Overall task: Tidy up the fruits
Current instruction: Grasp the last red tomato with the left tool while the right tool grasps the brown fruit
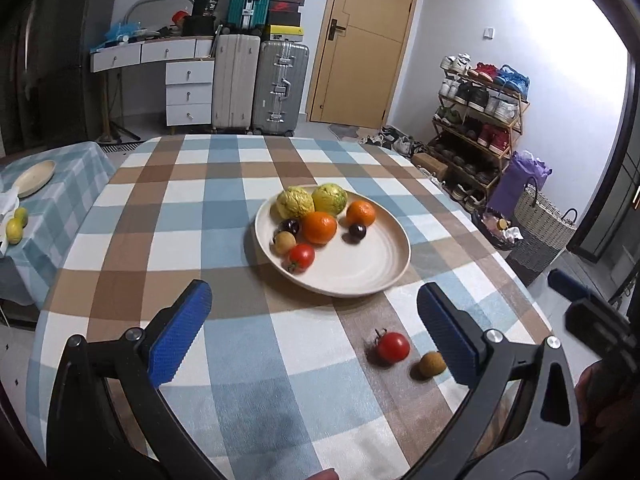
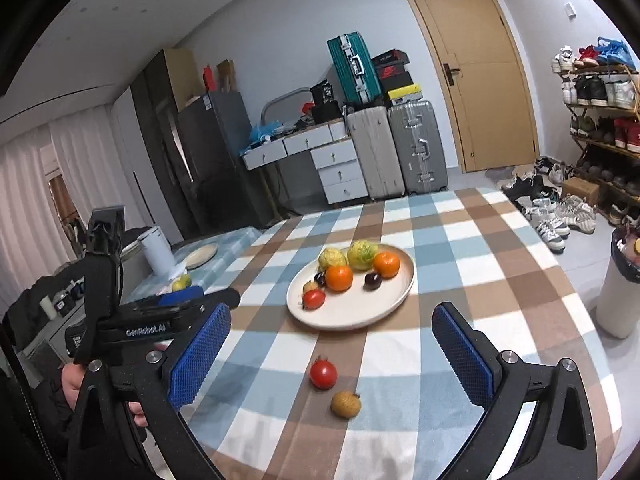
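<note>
A cream plate [image 1: 368,268] [image 2: 360,312] on the checked tablecloth holds two yellow-green fruits [image 1: 295,202], two oranges [image 1: 319,227], dark plums [image 1: 357,231], a small brown fruit [image 1: 285,242] and a tomato [image 1: 301,257]. Nearer me, a loose tomato [image 1: 393,346] [image 2: 323,374] and a brown round fruit [image 1: 432,364] [image 2: 345,404] lie on the cloth. My left gripper [image 1: 316,328] hovers open over the table, nothing between its blue pads. My right gripper [image 2: 332,354] is open too, its jaws wide above the loose tomato and brown fruit, touching neither.
A side table [image 1: 76,184] at left carries an empty plate [image 1: 34,178] and yellow-green fruits [image 1: 16,224]. Suitcases [image 1: 256,84], a drawer desk, a door and a shoe rack [image 1: 476,120] stand behind. A woven basket [image 1: 540,224] and a bin [image 2: 620,280] sit right of the table.
</note>
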A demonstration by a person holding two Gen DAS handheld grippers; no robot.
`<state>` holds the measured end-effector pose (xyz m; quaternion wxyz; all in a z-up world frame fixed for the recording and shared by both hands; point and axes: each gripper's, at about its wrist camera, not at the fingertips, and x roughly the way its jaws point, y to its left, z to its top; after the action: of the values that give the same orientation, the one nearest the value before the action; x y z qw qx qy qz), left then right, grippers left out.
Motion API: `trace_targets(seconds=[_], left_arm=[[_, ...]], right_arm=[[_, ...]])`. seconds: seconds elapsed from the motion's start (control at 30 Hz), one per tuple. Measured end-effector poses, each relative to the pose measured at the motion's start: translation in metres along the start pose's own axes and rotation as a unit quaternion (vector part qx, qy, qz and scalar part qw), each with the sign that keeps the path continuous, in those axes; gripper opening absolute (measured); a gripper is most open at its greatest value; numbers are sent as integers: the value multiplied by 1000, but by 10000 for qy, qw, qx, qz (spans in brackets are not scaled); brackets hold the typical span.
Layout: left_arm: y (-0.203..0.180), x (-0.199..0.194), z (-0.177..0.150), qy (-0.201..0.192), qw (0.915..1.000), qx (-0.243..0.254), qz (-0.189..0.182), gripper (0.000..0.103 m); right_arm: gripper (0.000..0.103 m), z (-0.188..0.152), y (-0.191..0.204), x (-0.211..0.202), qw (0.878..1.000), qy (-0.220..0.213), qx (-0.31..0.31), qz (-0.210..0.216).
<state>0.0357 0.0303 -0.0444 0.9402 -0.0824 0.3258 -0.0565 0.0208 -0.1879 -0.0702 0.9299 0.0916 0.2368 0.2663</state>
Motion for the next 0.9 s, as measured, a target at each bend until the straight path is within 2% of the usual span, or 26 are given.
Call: trace_targets(seconds=[0.2,0.47,0.73,0.8,0.9], left_arm=[[-4,19,-22,354,9993,-15,-68,102],[-1,44,-41,699,9975,-17,-114,102],[8,55,-43,769,9969,-81,-128,102],[10,58,-44,813,9966,-96,-131,102],[11,63,-44,860,9961,-114,-158,102]], right_arm=[[103,-27,-2,11,9992,406,68,-9],[102,-56,-12,44,9944,955,406,194],[79,-67,-20,72,9890,1326,608,238],[60,-67,-21,77,9885,1364,626,189],[53,-68,-21,88,9865,1526,586,75]])
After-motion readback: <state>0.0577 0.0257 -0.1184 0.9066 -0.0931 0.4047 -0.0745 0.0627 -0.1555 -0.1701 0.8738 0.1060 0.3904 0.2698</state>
